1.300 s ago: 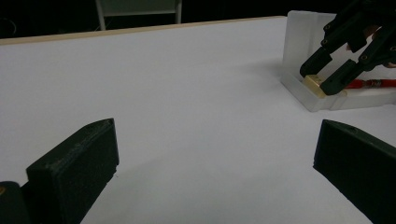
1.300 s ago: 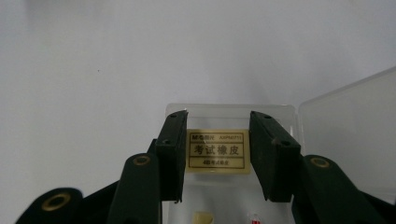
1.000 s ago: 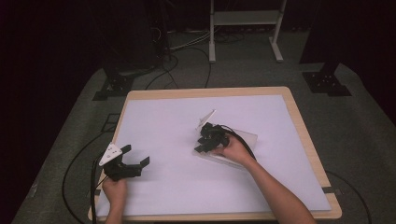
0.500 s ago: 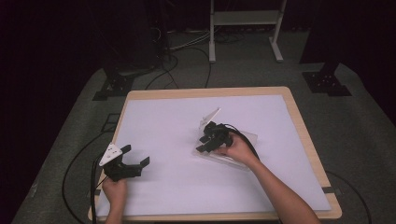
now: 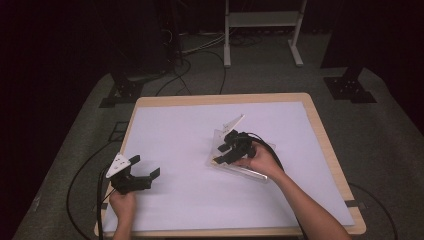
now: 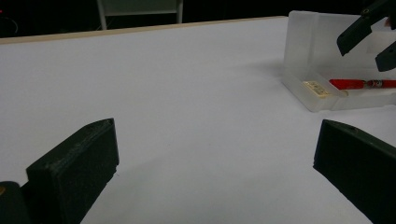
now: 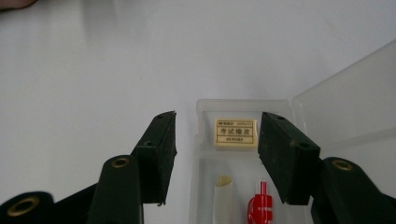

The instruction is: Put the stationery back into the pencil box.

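Right of centre in the high view, the right gripper point(image 5: 223, 151) hangs over the clear plastic pencil case point(image 5: 235, 167) lying open on the white-covered worktop point(image 5: 180, 135); its jaws have just been opening and now stand apart with nothing gripped. In the right gripper view the small cream rectangular eraser point(image 7: 236, 133) lies in the case's end between the jaws, untouched, with a red pen point(image 7: 259, 205) beneath it. At lower left, the left gripper point(image 5: 148, 177) gapes wide, empty.

Black Chinese characters, 考试橡皮, are printed on the cream eraser point(image 7: 236, 133) (smaller lines beneath stay illegible) in the clear case point(image 7: 299, 105).
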### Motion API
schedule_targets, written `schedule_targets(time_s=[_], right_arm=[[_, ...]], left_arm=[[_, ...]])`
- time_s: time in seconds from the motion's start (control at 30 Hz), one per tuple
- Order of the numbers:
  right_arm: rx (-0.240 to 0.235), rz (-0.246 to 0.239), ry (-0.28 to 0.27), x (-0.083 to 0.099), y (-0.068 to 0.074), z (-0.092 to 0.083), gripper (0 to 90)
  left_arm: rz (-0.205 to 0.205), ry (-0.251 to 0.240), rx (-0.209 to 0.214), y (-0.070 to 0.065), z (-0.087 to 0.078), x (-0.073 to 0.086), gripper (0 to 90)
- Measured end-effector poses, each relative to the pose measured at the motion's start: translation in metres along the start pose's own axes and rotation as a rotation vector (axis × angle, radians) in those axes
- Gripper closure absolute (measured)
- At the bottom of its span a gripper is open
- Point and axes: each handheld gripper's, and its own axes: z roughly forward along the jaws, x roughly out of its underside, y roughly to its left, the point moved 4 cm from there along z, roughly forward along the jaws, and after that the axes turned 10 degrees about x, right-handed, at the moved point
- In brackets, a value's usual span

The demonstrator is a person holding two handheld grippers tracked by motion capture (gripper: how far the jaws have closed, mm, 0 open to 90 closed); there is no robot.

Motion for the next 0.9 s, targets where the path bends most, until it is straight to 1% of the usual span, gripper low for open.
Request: schedule_targets(time_s=[0.13, 0.27, 0.37, 0.4, 0.53, 0.73, 0.83, 0.9], right_arm=[[0.005, 0.005, 0.002, 0.006, 0.0, -0.005, 45.4], [0.005, -0.002, -0.008, 0.01, 0.0, -0.011, 44.6], [0.006, 0.008, -0.006, 0.014, 0.0, -0.015, 43.3], [0.009, 0.003, -0.009, 0.015, -0.001, -0.016, 42.9], [0.013, 0.018, -0.022, 0.021, -0.002, -0.023, 42.1], [0.017, 0.017, -0.028, 0.027, -0.002, -0.028, 41.3], [0.019, 0.017, -0.021, 0.029, -0.001, -0.031, 40.9], [0.019, 0.028, -0.022, 0.03, -0.001, -0.034, 40.1]], left_arm=[[0.001, 0.001, -0.001, 0.0, 0.0, 0.0, 0.0], [0.003, -0.002, -0.003, 0.0, 0.0, 0.0, 0.0], [0.004, -0.002, -0.006, 0.0, 0.0, 0.0, 0.0], [0.003, -0.002, -0.007, 0.0, 0.0, 0.0, 0.0], [0.004, -0.001, -0.007, 0.0, 0.0, 0.0, 0.0], [0.008, -0.001, -0.009, -0.001, 0.0, 0.0, 0.0], [0.008, -0.002, -0.009, -0.001, 0.0, 0.0, 0.0], [0.006, -0.002, -0.008, -0.001, 0.0, 0.0, 0.0]])
